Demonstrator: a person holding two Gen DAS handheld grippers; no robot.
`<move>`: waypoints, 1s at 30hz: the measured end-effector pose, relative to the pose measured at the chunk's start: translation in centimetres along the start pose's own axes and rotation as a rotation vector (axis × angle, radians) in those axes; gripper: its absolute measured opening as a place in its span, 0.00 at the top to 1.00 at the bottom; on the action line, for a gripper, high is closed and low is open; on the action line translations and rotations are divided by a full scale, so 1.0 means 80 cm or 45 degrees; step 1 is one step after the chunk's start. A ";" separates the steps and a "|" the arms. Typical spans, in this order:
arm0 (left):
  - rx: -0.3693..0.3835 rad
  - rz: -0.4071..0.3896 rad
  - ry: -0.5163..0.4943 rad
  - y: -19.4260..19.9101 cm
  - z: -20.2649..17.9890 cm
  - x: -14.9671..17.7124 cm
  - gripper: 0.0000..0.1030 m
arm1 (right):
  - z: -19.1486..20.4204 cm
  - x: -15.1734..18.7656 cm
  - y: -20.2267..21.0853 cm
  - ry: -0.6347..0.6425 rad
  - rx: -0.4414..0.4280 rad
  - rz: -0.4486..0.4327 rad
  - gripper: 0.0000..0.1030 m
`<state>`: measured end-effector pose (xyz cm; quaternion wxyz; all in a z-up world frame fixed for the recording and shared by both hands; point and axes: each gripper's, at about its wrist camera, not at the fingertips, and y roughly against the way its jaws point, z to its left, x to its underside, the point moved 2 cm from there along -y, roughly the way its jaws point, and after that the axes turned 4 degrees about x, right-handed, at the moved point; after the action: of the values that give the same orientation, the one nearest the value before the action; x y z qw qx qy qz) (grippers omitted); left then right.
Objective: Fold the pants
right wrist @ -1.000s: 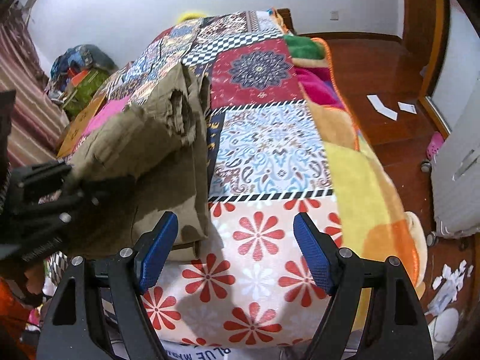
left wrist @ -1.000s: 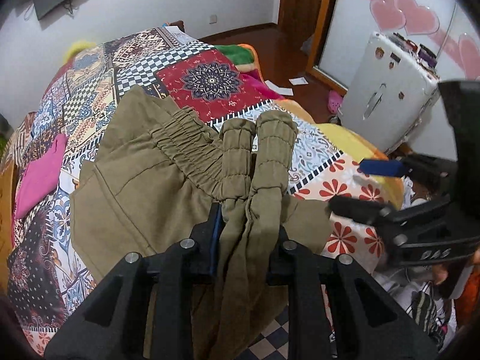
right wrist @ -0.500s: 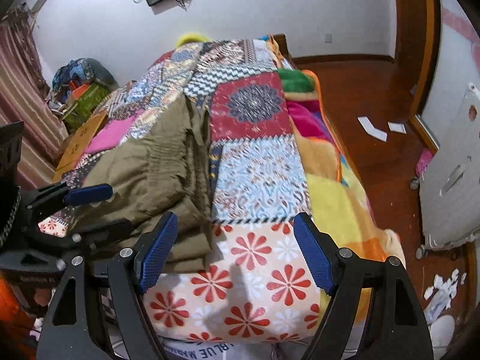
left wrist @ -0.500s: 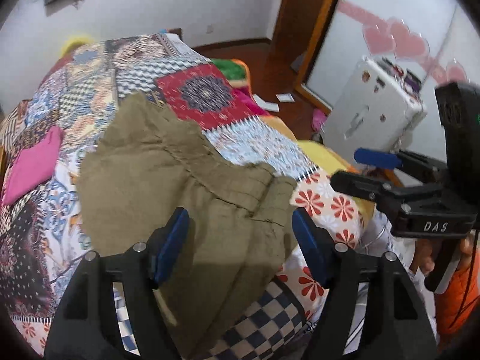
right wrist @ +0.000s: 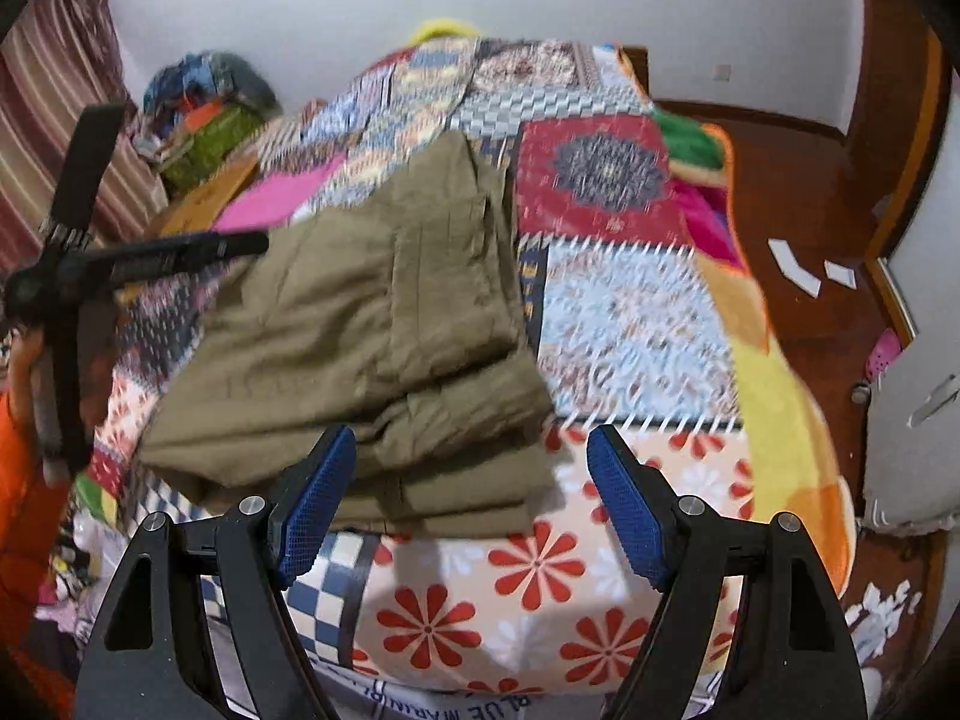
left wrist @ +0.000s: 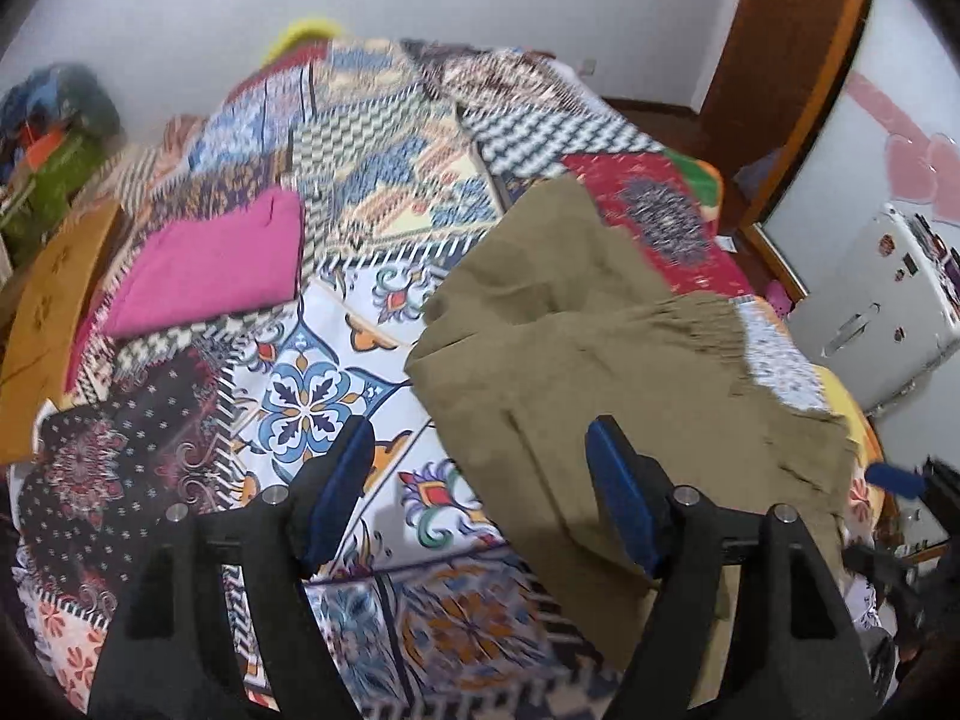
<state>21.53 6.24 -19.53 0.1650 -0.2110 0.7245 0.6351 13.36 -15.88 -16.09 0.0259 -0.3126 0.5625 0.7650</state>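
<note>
The olive pants [left wrist: 630,360] lie folded in a thick bundle on the patchwork bedspread [left wrist: 312,396], near the bed's front edge. My left gripper [left wrist: 480,492] is open and holds nothing. It hovers over the bedspread just left of the pants, with its right finger above their near left edge. In the right wrist view the pants [right wrist: 372,324] fill the middle left. My right gripper [right wrist: 468,498] is open and empty above their near right corner. The left gripper [right wrist: 120,258] shows there as a blurred black tool at the far left.
A folded pink cloth [left wrist: 210,264] lies on the bed's left side beside a brown board [left wrist: 54,312]. A white suitcase [left wrist: 888,306] stands on the wooden floor to the right. Paper scraps [right wrist: 792,267] lie on that floor. Bags [right wrist: 204,108] are piled by the wall.
My left gripper let go of the pant legs, opened and swung left. The pants now lie folded over on the bed. My right gripper shifted toward the pants.
</note>
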 end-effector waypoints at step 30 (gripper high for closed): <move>0.184 0.088 0.105 -0.014 0.006 0.070 0.28 | -0.076 -0.096 -0.125 0.125 0.289 0.104 0.19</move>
<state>17.27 6.07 -23.39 0.1277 -0.1994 0.7815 0.5772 26.14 -15.15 -21.65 0.0023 -0.3214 0.6583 0.6807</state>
